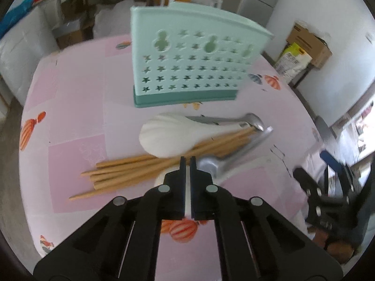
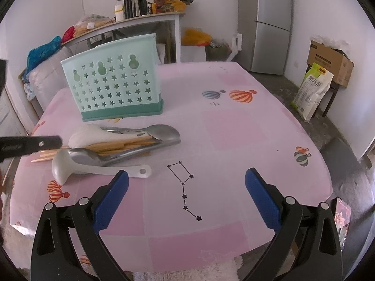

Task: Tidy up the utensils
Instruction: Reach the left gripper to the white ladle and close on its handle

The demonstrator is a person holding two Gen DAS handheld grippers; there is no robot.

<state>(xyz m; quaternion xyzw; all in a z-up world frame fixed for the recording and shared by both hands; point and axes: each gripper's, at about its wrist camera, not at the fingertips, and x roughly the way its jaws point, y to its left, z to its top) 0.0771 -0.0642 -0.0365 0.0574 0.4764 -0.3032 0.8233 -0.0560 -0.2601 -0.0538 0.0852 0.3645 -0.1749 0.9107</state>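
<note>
On the pink tablecloth (image 2: 211, 126), in front of the empty mint holder (image 1: 187, 65), the utensils lie in 1 tangled heap: chopsticks (image 1: 131, 171) under a white rice paddle (image 1: 168, 138), with metal spoons (image 2: 131, 154) and a white ladle (image 2: 70, 166) alongside. The left gripper (image 1: 186, 164) is clenched, seemingly pinching the ladle's bowl edge, though the contact is hidden. A thin, slick rim could slip out, or lifting could drag the chopsticks off. The right gripper (image 2: 187, 187) hangs wide open, empty, well apart.
</note>
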